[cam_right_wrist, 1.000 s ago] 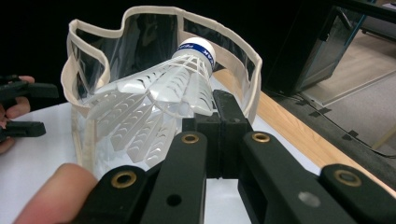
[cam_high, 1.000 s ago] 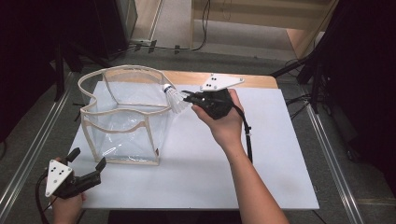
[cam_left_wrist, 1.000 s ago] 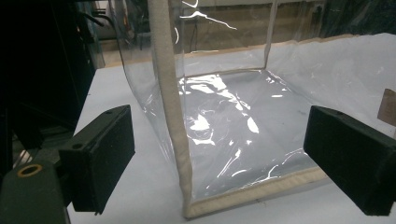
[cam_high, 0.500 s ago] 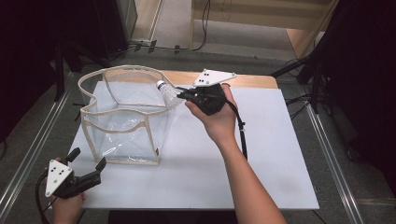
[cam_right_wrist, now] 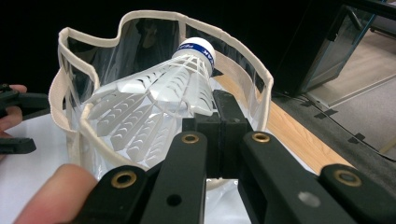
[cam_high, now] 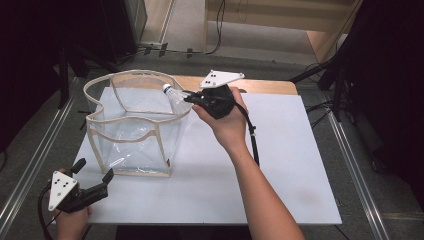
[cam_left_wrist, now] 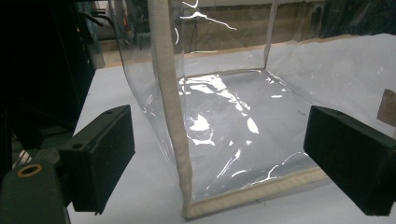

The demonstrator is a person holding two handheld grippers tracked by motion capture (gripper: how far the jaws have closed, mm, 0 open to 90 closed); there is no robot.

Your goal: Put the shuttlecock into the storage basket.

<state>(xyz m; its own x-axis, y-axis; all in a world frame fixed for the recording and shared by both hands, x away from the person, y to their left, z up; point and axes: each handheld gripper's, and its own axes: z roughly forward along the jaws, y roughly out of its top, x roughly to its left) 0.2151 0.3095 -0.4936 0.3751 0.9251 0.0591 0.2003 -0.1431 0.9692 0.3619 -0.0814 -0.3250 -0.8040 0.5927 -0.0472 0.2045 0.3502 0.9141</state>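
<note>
Shuttlecock (cam_right_wrist: 159,98) skirt edge behind claw (cam_right_wrist: 219,135)

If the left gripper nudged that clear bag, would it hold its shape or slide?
The clear bag looks floppy: its rim waves and its walls wrinkle. Seemingly empty and thin, it is probably light, so it would likely slide or buckle on the smooth white table.
</note>
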